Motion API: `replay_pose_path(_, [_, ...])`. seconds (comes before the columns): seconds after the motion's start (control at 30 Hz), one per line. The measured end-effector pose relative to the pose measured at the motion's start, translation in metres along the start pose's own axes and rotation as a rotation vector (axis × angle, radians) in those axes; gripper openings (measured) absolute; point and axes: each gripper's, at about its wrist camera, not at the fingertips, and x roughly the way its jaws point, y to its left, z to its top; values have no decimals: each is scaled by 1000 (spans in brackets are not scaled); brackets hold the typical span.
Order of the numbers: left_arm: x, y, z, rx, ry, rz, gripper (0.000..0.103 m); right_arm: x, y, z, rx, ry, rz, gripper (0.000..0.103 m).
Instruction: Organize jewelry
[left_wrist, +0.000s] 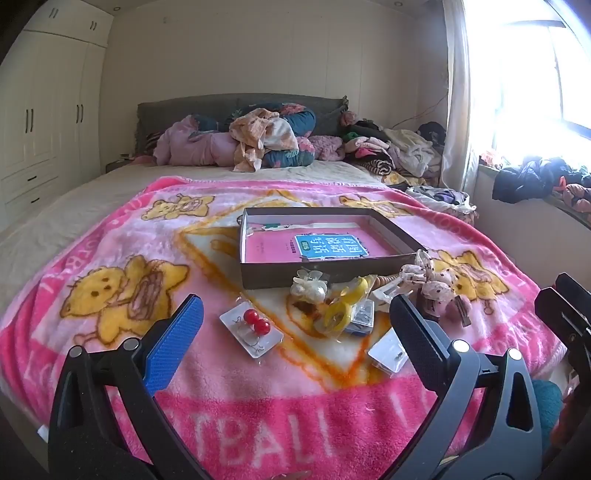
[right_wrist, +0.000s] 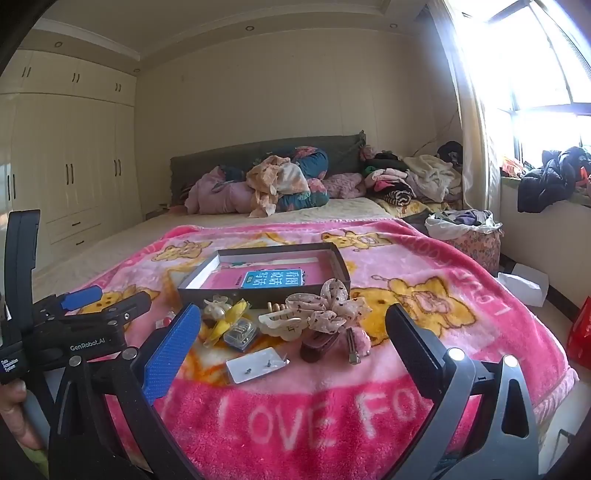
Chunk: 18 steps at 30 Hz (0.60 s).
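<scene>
Both the left gripper and right gripper hover with jaws released, grasping nothing, above a pink blanket on a bed. Red bead earrings, hair clips and a polka-dot bow lie clustered just before a shallow brown box.

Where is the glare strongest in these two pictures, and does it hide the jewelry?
Left wrist view: the window at upper right is blown out white. Right wrist view: the window is blown out too. The jewelry on the blanket stays evenly lit and readable.
</scene>
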Motion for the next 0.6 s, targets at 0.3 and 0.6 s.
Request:
replay_pose_path(0.3, [0, 0, 0, 1, -1, 0, 92, 0, 3, -1, -1, -3, 7, 97])
replay_pose_path(0.6, [0, 0, 0, 1, -2, 0, 92, -3, 3, 1, -3, -9, 13, 97])
